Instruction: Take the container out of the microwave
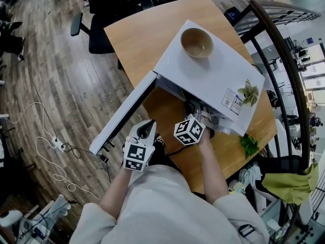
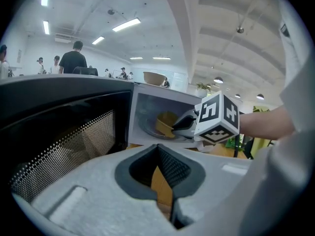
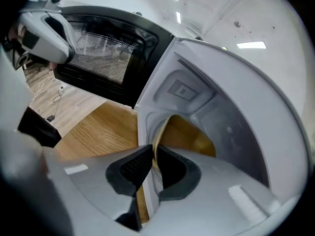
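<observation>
A white microwave [image 1: 213, 70] stands on a wooden table [image 1: 137, 34] with its dark-windowed door [image 1: 124, 113] swung wide open to the left. Inside on the turntable sits the tan container [image 2: 165, 123], a bowl-like dish. My right gripper [image 3: 154, 154] reaches into the cavity and is shut on the container's near rim [image 3: 162, 127], which runs between its pads. My left gripper [image 1: 146, 130] hangs lower, in front of the open door and outside the cavity, its jaws shut with nothing between them.
A second tan bowl [image 1: 197, 42] and a leafy sprig [image 1: 250, 92] rest on top of the microwave. Green leaves [image 1: 249, 145] lie on the table at its right. A dark curved rail [image 1: 284, 50] passes on the right, and cables [image 1: 56, 145] lie on the floor.
</observation>
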Demonstrator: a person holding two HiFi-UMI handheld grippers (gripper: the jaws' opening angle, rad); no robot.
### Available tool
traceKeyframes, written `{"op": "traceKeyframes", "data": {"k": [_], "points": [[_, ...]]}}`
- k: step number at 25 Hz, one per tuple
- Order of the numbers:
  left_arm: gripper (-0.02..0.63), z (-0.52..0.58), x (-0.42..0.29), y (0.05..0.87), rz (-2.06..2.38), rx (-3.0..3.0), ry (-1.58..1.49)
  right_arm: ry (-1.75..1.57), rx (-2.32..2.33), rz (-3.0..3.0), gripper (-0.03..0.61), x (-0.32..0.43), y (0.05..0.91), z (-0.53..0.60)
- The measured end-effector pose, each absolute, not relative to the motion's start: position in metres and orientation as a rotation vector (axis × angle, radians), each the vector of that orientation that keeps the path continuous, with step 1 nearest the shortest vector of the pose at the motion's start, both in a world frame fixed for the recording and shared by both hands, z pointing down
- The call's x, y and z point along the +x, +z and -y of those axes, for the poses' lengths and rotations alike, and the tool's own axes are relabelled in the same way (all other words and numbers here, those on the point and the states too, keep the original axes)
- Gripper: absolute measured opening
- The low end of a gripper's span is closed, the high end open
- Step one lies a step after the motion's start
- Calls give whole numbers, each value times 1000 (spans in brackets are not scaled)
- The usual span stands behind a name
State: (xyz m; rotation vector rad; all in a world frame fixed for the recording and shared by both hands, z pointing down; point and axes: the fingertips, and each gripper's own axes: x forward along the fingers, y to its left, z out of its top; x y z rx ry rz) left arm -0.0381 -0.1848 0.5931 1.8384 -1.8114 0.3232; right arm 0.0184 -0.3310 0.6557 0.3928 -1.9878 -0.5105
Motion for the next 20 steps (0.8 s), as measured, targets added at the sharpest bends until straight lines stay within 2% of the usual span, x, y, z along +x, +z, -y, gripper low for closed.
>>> {"op": "traceKeyframes", "data": {"k": [20], "points": [[3, 177, -21, 590, 1859, 1817, 332, -521, 379, 2116, 48, 22, 634, 307]]}}
